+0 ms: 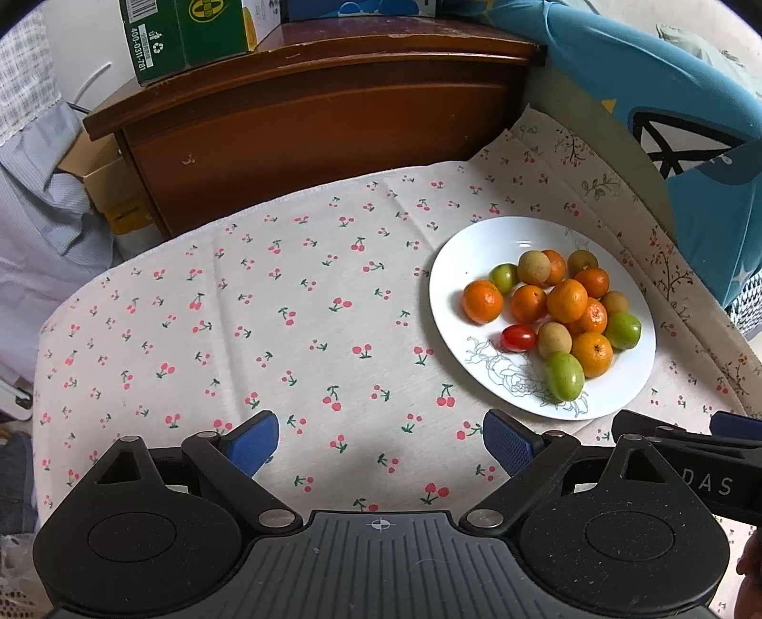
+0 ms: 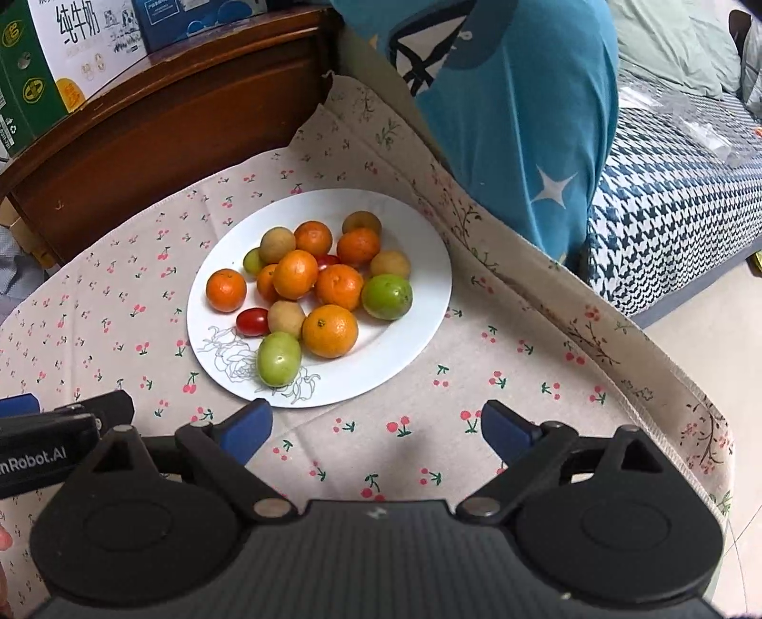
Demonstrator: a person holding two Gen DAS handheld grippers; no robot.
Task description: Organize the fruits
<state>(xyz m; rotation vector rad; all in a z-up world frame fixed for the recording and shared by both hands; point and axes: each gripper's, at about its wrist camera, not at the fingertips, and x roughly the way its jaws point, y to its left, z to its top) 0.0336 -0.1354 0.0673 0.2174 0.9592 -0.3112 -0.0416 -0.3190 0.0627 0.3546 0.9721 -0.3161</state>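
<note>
A white plate [image 1: 476, 247] [image 2: 419, 328] on the cherry-print cloth holds a heap of fruit: several small oranges [image 1: 482, 301] [image 2: 329, 330], green fruits [image 1: 565, 376] [image 2: 279, 358], brownish round fruits [image 1: 551, 339] [image 2: 285, 318] and a red cherry tomato [image 1: 518, 337] [image 2: 252, 321]. My left gripper [image 1: 381, 445] is open and empty above the cloth, left of the plate. My right gripper [image 2: 376, 433] is open and empty, just in front of the plate's near rim. The right gripper also shows at the left wrist view's right edge [image 1: 686, 438].
A dark wooden cabinet [image 1: 309, 119] [image 2: 157, 124] stands behind the table with green cartons [image 1: 190, 33] [image 2: 43, 71] on top. A blue cloth [image 1: 666, 119] [image 2: 514, 119] hangs at the back right. A bed with a houndstooth cover [image 2: 676, 200] lies to the right.
</note>
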